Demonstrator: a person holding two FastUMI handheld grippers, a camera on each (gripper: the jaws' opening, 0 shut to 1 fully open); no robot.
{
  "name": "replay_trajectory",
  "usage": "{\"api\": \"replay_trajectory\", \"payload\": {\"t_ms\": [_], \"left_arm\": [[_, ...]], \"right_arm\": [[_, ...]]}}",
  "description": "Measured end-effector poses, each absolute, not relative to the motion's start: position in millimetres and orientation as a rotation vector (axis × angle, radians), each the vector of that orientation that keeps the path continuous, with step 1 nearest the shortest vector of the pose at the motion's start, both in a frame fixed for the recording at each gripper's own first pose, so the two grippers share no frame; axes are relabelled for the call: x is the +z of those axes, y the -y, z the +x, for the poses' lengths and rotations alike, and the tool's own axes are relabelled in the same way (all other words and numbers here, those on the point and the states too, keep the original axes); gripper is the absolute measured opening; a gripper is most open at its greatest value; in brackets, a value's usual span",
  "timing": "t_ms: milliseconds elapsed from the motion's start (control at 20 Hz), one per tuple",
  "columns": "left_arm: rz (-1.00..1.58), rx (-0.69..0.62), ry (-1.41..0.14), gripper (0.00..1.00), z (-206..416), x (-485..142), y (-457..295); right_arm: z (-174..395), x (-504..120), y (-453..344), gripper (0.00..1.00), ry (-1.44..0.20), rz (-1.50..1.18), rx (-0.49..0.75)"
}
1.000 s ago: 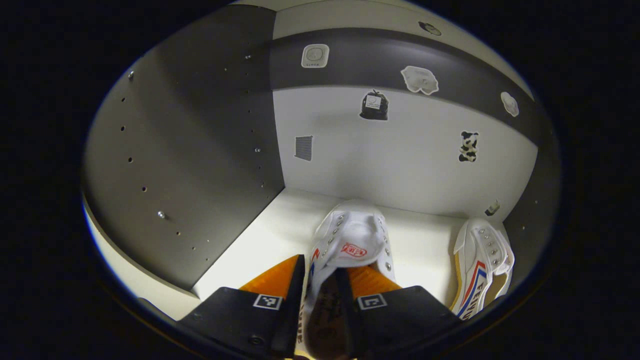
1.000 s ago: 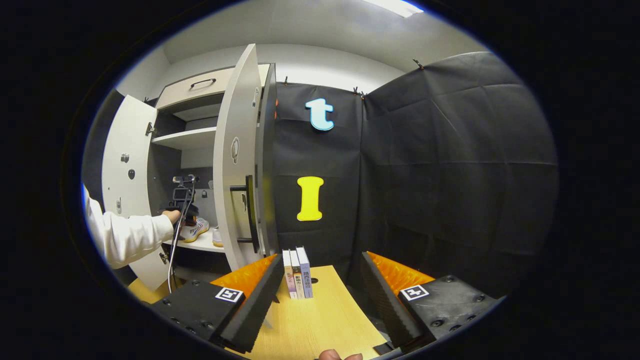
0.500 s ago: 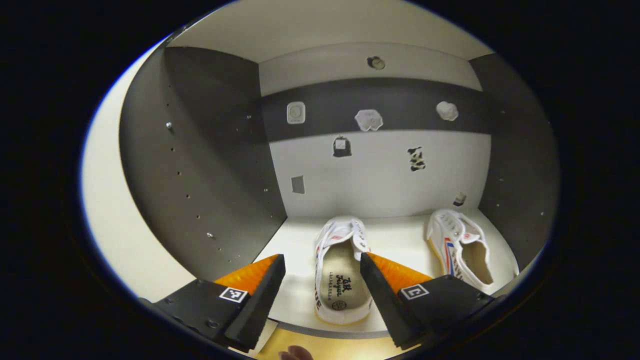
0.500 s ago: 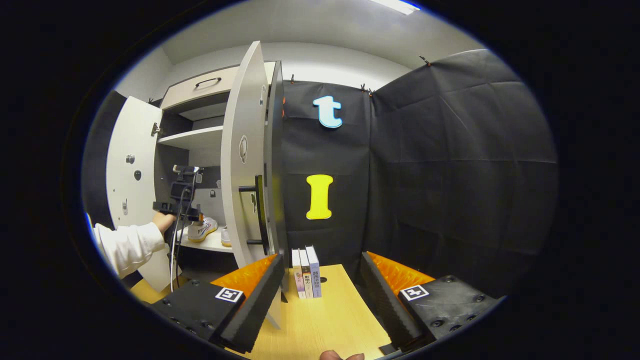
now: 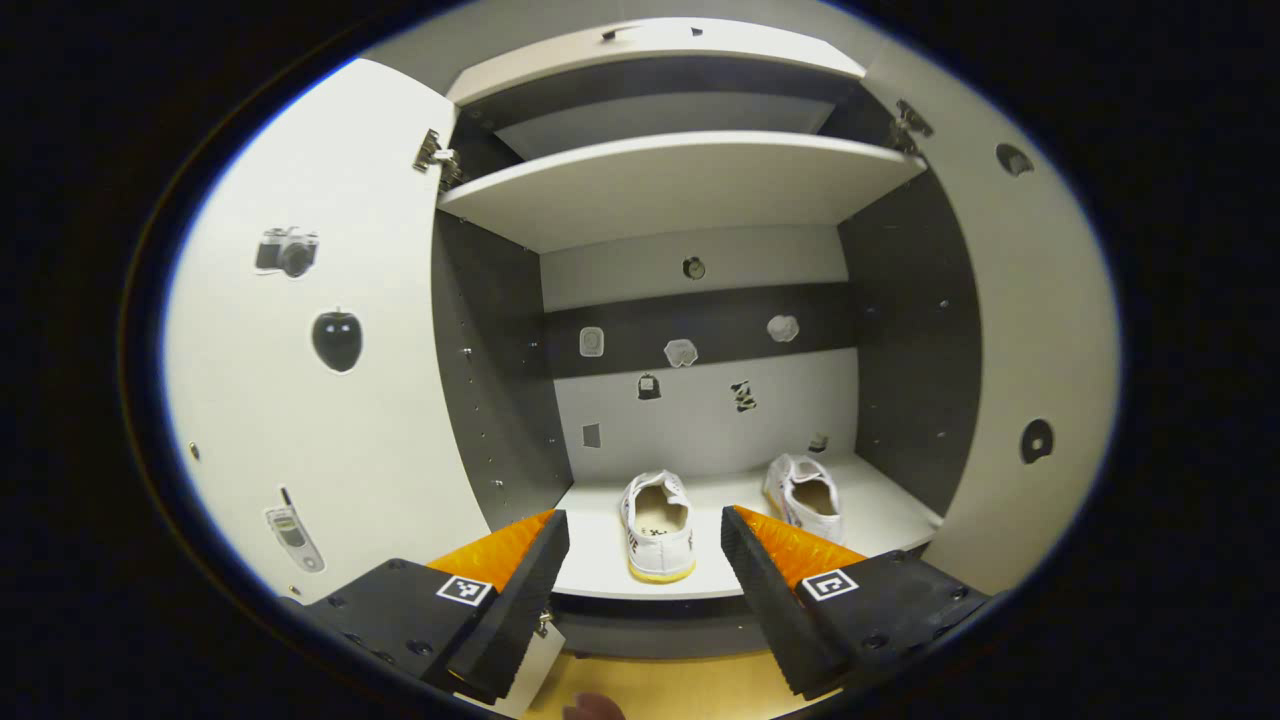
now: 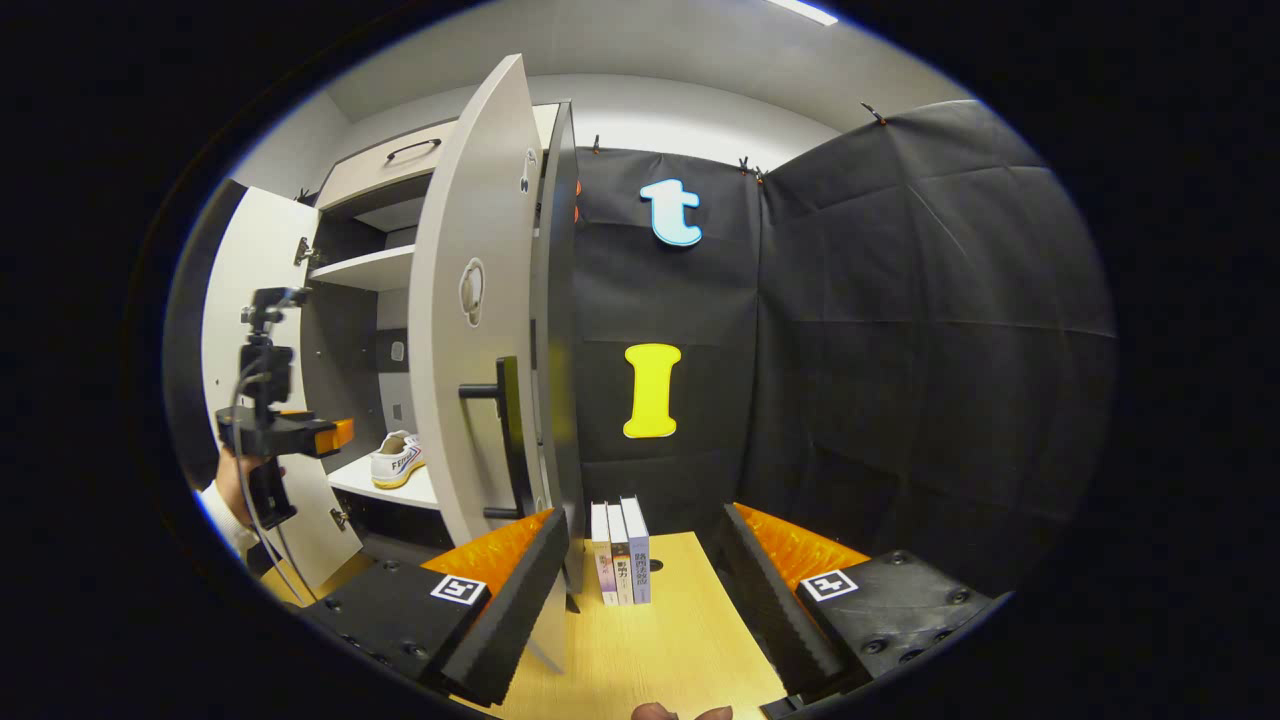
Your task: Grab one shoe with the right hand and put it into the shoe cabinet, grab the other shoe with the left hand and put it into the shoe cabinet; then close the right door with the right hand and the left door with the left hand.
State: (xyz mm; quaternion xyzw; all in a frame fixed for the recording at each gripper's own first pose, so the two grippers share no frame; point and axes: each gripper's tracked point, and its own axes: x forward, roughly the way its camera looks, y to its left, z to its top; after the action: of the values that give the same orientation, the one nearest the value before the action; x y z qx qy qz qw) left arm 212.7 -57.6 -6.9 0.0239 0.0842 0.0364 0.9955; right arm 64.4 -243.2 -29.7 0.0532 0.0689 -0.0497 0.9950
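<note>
With both shoes shelved and my right hand-held gripper wide open and empty, I aim at the right door at ten o'clock, pushing probably near its handle.

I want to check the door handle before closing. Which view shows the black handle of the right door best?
The right gripper view: the black bar handle stands out in profile on the open right door, near the camera. The left gripper view gives that door's inner face, not its handle.
</note>
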Motion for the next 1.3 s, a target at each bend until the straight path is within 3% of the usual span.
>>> {"api": "replay_trajectory", "payload": {"t_ms": [350,600,1300], "left_arm": [[-0.065,0.050,-0.114,0.99,107.8,24.6,48.3],[-0.077,0.034,-0.113,0.96,48.4,30.8,24.6],[-0.102,0.077,-0.105,0.97,-3.1,23.3,-62.9]], "right_arm": [[111.7,-25.8,232.5,0.98,-0.139,0.175,-0.030],[120.9,-15.8,227.9,0.96,-0.103,0.171,-0.030],[107.6,-6.6,142.9,0.96,-0.063,0.155,-0.055]]}}
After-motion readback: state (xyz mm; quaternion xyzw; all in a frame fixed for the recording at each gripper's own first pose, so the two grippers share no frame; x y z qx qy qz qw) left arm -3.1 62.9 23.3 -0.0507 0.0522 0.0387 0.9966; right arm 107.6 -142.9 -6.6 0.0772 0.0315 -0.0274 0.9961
